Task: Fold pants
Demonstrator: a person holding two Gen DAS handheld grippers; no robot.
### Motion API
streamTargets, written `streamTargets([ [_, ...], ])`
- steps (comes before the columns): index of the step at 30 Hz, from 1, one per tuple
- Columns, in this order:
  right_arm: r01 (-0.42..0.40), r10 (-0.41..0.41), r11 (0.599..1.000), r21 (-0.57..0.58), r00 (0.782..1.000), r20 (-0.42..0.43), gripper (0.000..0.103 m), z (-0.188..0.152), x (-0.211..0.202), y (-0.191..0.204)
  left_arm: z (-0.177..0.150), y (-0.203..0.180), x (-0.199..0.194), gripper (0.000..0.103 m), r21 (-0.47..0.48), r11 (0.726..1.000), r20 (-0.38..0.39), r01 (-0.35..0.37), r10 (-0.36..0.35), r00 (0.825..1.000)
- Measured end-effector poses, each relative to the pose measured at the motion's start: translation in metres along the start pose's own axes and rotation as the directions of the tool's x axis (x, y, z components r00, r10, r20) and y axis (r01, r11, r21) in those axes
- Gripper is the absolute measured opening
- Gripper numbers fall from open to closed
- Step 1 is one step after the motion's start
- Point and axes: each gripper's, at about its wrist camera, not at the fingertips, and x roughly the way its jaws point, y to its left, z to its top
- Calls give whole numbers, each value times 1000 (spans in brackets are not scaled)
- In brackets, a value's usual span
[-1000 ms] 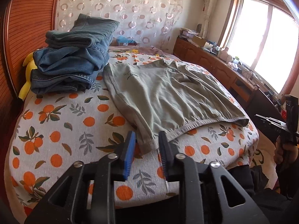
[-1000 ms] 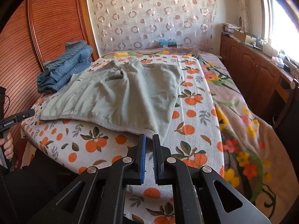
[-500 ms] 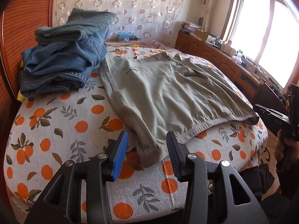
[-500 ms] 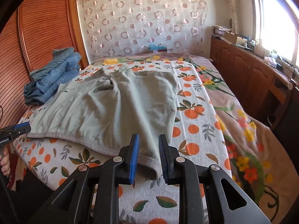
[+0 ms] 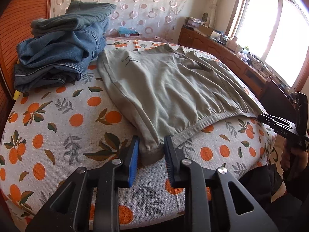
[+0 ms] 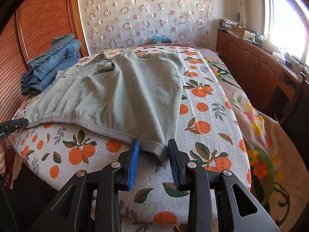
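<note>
Grey-green pants lie spread flat on the orange-print bed cover, waistband toward me. My left gripper is open, its jaws on either side of the near left waistband corner. My right gripper is open, its jaws on either side of the near right waistband corner of the pants. Neither has closed on the cloth. The right gripper shows in the left wrist view; the left gripper's tip shows in the right wrist view.
A pile of folded blue jeans sits at the bed's far left by the wooden headboard. A floral blanket covers the bed's right side. A wooden cabinet with clutter runs under the window.
Both grippers moved forward to the waistband corners and opened wider; the right one was nearly shut a second ago. The pants have not moved.
</note>
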Motion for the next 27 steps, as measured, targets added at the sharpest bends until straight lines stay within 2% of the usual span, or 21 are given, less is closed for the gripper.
streamTargets([
  [4,-5,5,1000,2,1000,2,35,-2,-2,-1,-1,2,-2,8,-2,1000,13,7,-7,1000],
  [6,-9,9,1000,1,1000,1,36,-3,-3,-2,-1,5,-8,6,-16,1000,41,3,-3,999],
  [10,-20,20,1000,8,1000,-4,38,-5,-5,-5,0,12,-20,6,-53,999,77,-7,11,997],
  [18,-36,36,999,38,999,-1,39,-7,-11,-8,-7,8,-7,7,-36,999,16,-25,25,1000],
  [27,-54,50,997,57,996,69,39,0,-25,-3,-6,9,-4,7,-35,999,14,-21,21,1000],
])
